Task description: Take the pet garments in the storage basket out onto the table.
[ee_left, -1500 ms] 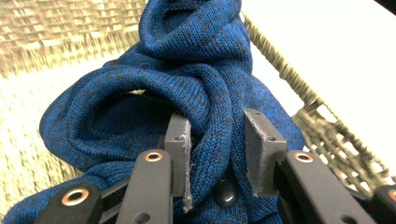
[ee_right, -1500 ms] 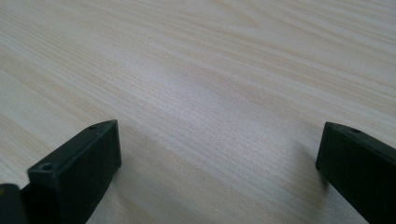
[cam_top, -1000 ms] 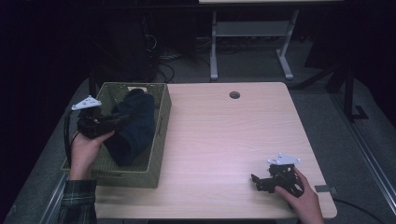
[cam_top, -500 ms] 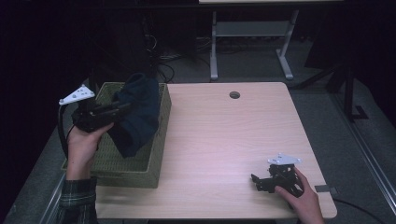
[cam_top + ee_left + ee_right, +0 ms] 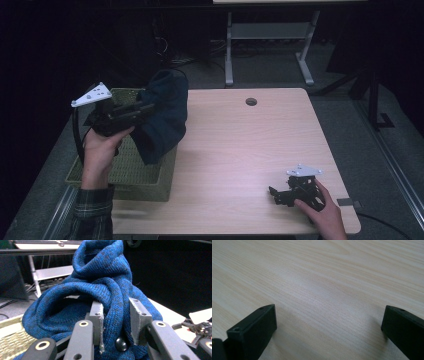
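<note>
Blue knitted cloth (image 5: 165, 117) hangs bunched from the left tool (image 5: 142, 106), lifted above the woven basket (image 5: 127, 175), with its lower end dangling over the basket's right wall. In the left tool's own view the knit (image 5: 100, 290) is pinched tight between the two pads, folds bulging above and to both sides of them. A hand (image 5: 100, 150) in a plaid sleeve (image 5: 92, 215) holds that tool over the basket, whose floor under the cloth lies bare. Well to the right of the basket, near the front edge of the worktop (image 5: 240, 150), the right tool (image 5: 275, 194) rests low on the wood, jaws spread wide with nothing between them, just pale wood grain (image 5: 324, 290) under them.
</note>
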Tool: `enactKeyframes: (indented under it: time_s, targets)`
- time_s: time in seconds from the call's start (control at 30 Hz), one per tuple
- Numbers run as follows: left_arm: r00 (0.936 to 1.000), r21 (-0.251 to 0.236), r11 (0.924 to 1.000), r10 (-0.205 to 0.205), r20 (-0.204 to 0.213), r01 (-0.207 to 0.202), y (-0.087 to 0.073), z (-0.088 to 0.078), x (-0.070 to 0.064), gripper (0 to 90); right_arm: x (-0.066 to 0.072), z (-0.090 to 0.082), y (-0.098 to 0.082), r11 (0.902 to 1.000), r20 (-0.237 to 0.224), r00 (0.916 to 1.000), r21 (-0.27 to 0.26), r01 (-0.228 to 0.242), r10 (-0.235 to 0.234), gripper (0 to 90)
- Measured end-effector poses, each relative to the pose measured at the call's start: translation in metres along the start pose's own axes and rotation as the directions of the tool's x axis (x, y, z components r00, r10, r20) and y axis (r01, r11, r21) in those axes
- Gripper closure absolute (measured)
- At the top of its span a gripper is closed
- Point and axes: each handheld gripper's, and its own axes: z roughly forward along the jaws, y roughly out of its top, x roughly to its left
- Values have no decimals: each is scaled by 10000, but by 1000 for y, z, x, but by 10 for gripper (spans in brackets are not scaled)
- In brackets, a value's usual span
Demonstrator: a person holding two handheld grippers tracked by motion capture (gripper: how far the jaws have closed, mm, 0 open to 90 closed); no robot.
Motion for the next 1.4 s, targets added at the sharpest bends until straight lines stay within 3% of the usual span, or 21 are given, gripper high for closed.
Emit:
enactKeyframes:
  time_s: [0.43, 0.87, 1.4]
  targets:
    - [9969, -13, 9997, 258, 742, -258, 7, 27, -22, 672, 0, 0, 0, 10000, 0, 10000, 13, -6, 6, 0]
    - [9880, 106, 9991, 393, 1493, -413, 7, 61, -44, 679, 0, 0, 0, 10000, -6, 10000, 11, -31, 31, 0]
    - [9780, 371, 9983, 371, 2054, -457, 0, 104, -66, 679, 0, 0, 0, 10000, 4, 10000, -2, -14, 14, 0]
